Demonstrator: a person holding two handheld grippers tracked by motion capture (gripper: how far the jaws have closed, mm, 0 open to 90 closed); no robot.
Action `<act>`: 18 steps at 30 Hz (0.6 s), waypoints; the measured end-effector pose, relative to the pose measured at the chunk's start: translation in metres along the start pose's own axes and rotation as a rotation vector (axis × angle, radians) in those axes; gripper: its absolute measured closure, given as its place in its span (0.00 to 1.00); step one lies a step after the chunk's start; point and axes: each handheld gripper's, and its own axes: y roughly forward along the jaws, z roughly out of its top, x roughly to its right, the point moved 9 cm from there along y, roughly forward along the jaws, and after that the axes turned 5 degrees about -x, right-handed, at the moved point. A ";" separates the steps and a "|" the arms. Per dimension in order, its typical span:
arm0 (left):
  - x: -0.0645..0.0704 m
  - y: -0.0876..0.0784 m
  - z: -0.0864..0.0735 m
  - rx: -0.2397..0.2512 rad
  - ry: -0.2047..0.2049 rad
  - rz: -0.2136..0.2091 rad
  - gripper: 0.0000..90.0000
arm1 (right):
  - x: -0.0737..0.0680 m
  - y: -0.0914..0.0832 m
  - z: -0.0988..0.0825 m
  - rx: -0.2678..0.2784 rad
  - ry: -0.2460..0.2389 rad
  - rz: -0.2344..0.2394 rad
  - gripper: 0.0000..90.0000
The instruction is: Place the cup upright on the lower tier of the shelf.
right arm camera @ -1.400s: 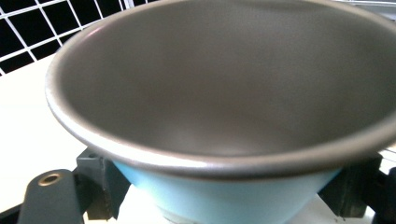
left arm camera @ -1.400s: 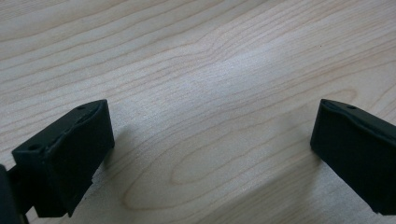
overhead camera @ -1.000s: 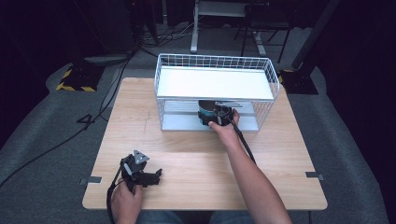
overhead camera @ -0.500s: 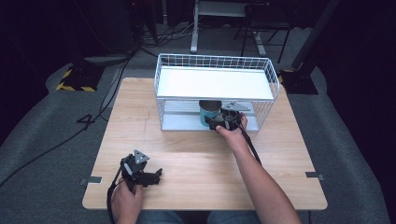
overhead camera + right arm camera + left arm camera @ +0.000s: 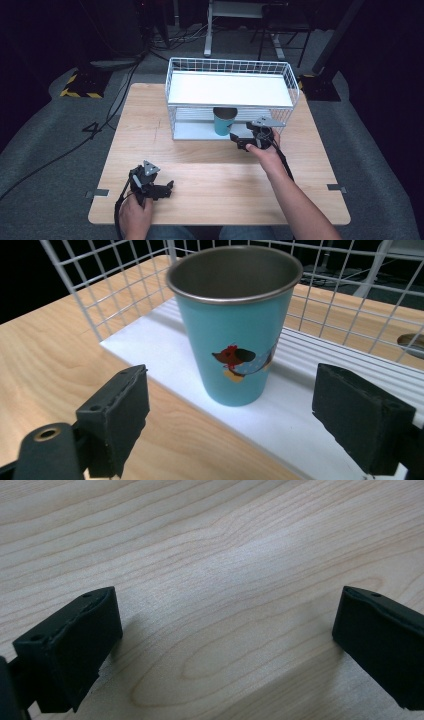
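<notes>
I see the table [image 5: 210,165] brightly lit from overhead against a dark room; soft glare streaks the wood, my near jaws blur, and the cup [image 5: 235,325] stays sharp.

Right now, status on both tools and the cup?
Right tool open, just off the cup. Cup upright on rack's lower shelf. Left tool open, empty, over table. Nothing in the way.

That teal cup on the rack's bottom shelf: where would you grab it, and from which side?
Grip the teal cup across its mid wall, coming level from the rack's open front. It stands upright near the shelf edge, and the upper shelf blocks any approach from above.
</notes>
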 end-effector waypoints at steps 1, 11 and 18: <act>0.000 0.000 0.000 -0.002 0.001 -0.003 0.00 | -0.002 -0.010 0.001 0.001 -0.014 0.010 0.18; 0.001 -0.001 -0.001 0.000 0.008 -0.012 0.00 | -0.009 -0.060 -0.009 -0.018 -0.082 0.080 0.18; 0.000 -0.001 -0.001 0.000 0.027 -0.023 0.00 | -0.002 -0.090 -0.031 -0.056 -0.099 0.108 0.18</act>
